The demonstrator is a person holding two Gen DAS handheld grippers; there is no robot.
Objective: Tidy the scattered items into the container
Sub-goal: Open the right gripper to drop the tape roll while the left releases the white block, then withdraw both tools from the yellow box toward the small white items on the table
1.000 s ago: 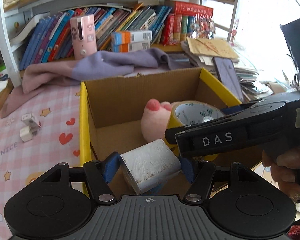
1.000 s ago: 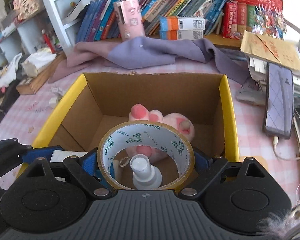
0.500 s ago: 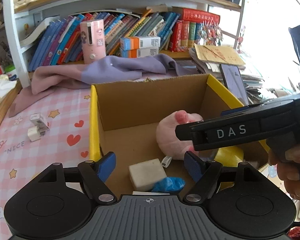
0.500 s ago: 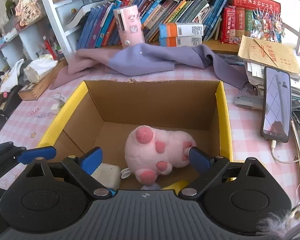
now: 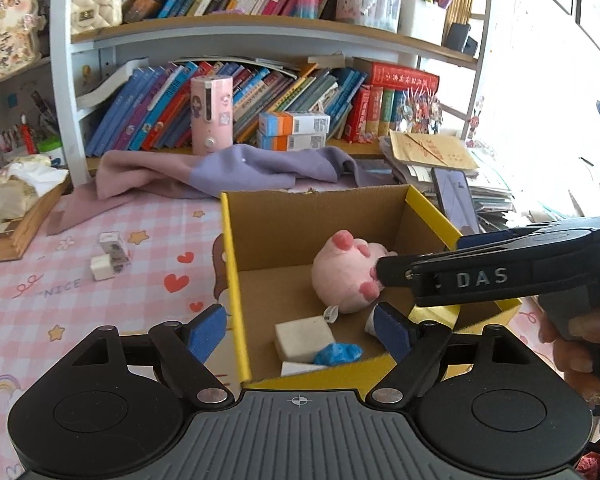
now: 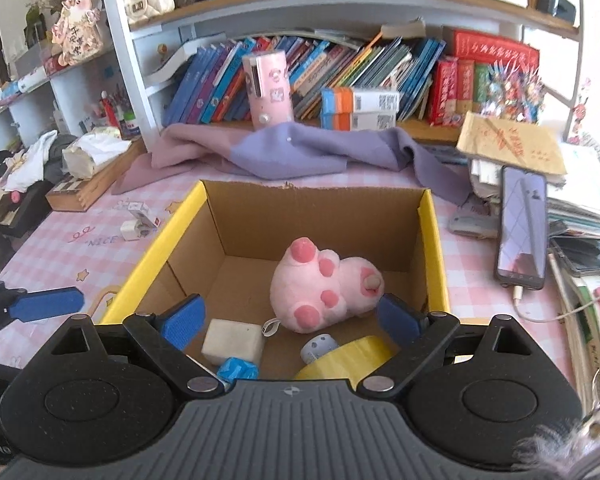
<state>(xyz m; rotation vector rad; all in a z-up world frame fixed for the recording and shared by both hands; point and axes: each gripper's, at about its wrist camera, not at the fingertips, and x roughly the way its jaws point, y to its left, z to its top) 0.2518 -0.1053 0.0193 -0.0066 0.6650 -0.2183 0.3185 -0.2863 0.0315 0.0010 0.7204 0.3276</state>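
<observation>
Pink-checked tabletop (image 5: pixel 100 304) — white block (image 5: pixel 303 334) lies in box (image 5: pixel 233 280), beneath left hand-held gripper (image 5: pixel 300 330), just-opened, empty.

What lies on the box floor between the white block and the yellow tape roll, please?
In the right wrist view, a crumpled blue wrapper beside the white block and a small white bottle against the yellow tape roll.

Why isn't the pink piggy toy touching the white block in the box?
Apart. The right wrist view shows bare cardboard floor between the pink plush toy and the white block.
</observation>
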